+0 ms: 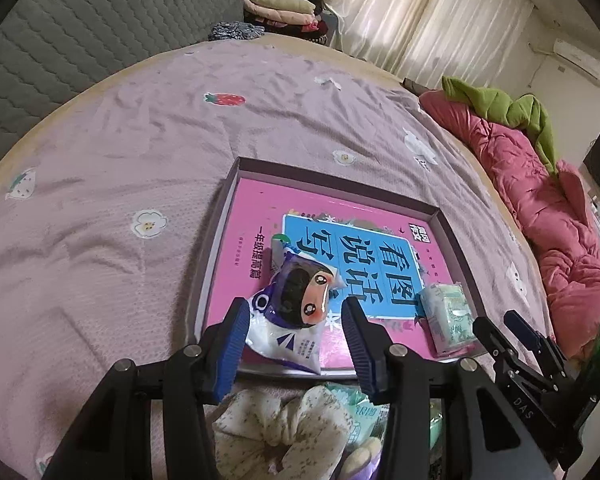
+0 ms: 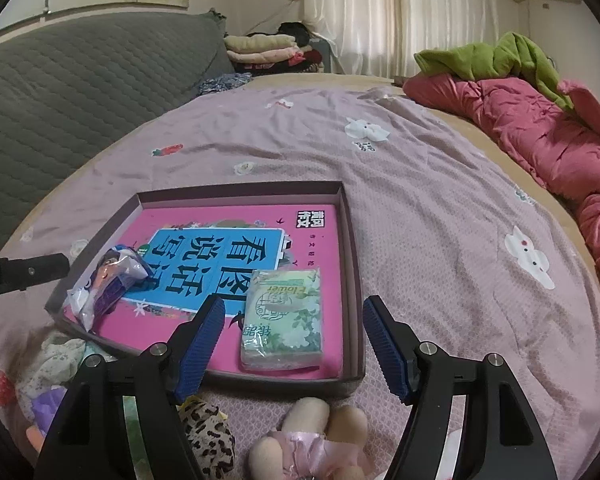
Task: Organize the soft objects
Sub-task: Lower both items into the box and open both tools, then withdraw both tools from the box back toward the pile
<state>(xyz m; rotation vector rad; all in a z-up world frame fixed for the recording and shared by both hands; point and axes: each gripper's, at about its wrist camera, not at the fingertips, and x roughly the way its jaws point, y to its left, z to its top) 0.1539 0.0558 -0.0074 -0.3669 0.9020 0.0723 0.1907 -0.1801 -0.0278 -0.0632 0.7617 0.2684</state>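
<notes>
A shallow tray (image 1: 236,184) (image 2: 240,188) lies on the bed with a pink book (image 1: 260,208) (image 2: 228,220) flat inside it. A purple-and-white tissue pack with a cartoon face (image 1: 288,340) (image 2: 104,292) rests in the tray's near left corner. My left gripper (image 1: 295,304) stands open above it, blue pads on either side and not pressing. A green flower-print tissue pack (image 2: 284,316) (image 1: 450,316) lies flat in the near right part of the tray. My right gripper (image 2: 294,300) hangs open over it, both pads well apart from the pack.
Near the tray's front edge lie a floral fabric piece (image 1: 284,428), a leopard-print piece (image 2: 208,436) and a small plush doll (image 2: 312,440). A red quilt (image 2: 540,120) with a green cloth (image 2: 496,56) lines the right side. A grey quilted cushion (image 2: 60,80) and folded clothes (image 2: 260,46) stand behind.
</notes>
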